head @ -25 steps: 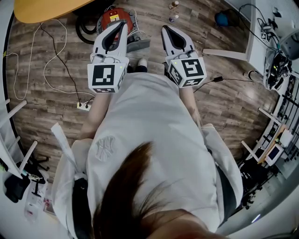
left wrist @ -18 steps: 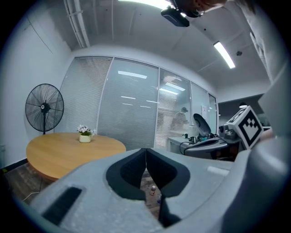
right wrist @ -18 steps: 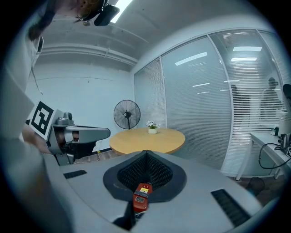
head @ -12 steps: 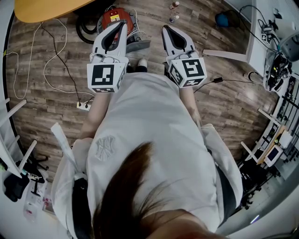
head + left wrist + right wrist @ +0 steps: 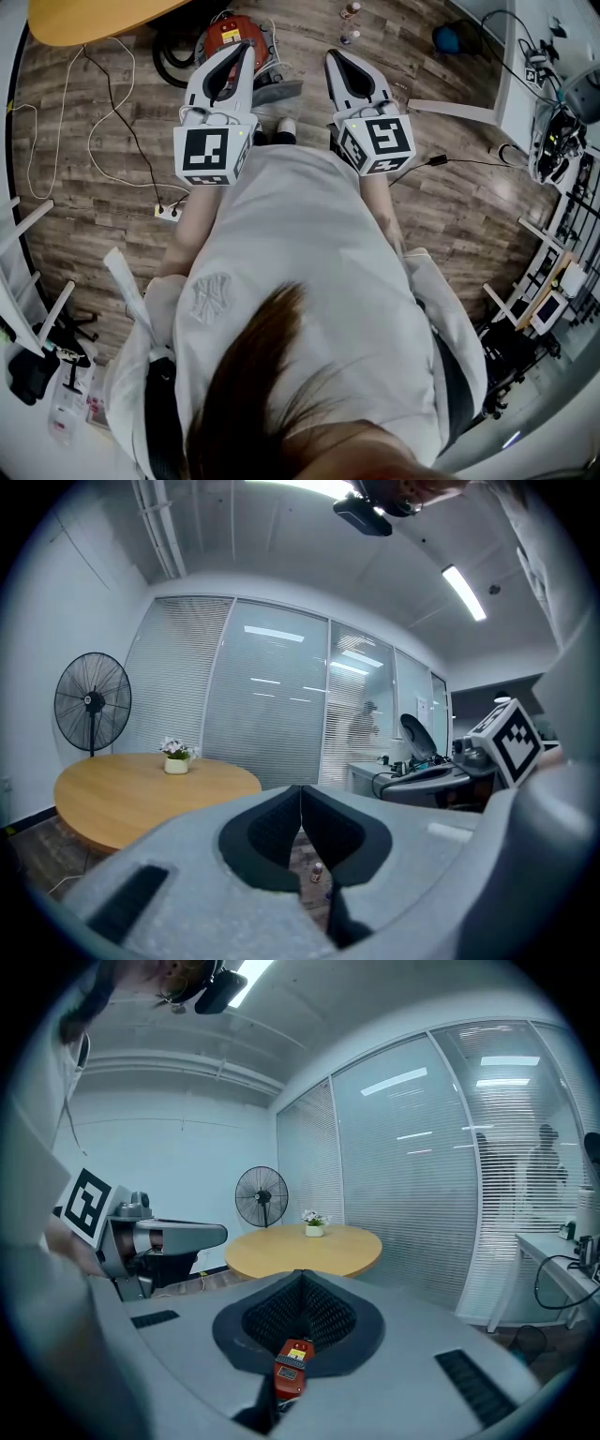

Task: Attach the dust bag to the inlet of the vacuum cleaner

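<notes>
The vacuum cleaner [image 5: 228,36] sits on the floor [image 5: 94,159], far, just beyond the left gripper [image 5: 247,49] — the right gripper [image 5: 331,58] is alongside. A worktop [image 5: 94,17] stands far left — a power strip [image 5: 169,213] lies nearer, left.

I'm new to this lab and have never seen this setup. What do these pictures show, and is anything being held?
A person, seen from a camera on their own head looking down, holds a two-jaw hand tool in each hand: the left gripper and the right gripper. The other two pictures come from cameras riding on those grippers, looking along the jaws. Both pairs of jaws are closed together and hold nothing. On the wood floor ahead stands a red vacuum cleaner, which the right gripper view shows past its jaws. A round wooden table and a power strip are nearby.
</notes>
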